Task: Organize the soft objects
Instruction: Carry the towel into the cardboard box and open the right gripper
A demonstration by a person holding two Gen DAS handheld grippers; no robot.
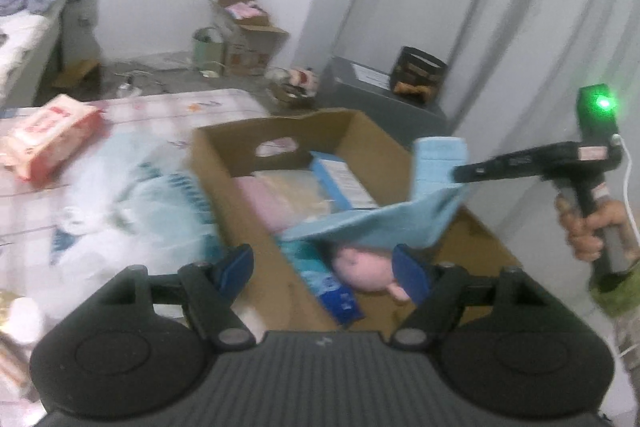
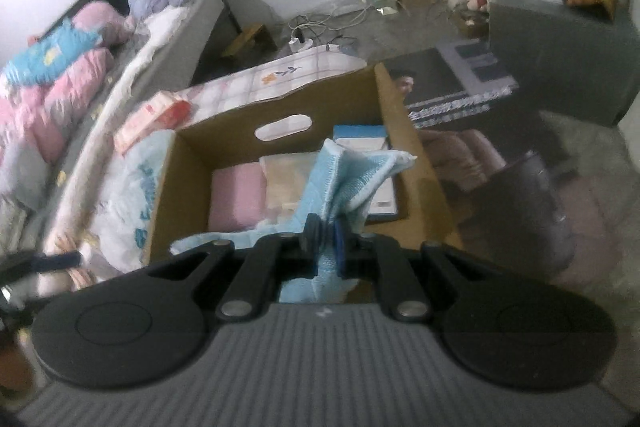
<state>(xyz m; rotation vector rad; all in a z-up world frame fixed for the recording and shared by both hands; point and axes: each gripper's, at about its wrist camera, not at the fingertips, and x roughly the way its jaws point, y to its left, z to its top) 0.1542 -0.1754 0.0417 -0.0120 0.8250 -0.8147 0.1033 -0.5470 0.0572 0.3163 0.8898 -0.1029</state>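
An open cardboard box [image 1: 372,139] [image 2: 404,115] stands in front of me. Inside lie a pink folded cloth [image 1: 264,203] [image 2: 236,195], a cream packet [image 2: 284,183], a blue-and-white box [image 1: 344,183] and a pink plush toy [image 1: 364,267]. My right gripper [image 2: 326,247] [image 1: 460,175] is shut on a light blue cloth [image 2: 344,175] [image 1: 400,219] and holds it above the box's right side; the cloth hangs into the box. My left gripper [image 1: 324,267] is open and empty over the box's near edge, above the plush toy.
A white and blue plastic pack [image 1: 132,203] [image 2: 128,195] lies left of the box on a checked bedsheet [image 1: 180,107]. A pink tissue pack [image 1: 52,135] [image 2: 152,119] lies farther left. A grey cabinet [image 1: 372,91] [image 2: 560,55] and cardboard boxes [image 1: 248,35] stand behind, with a bed [image 2: 80,67] at the left.
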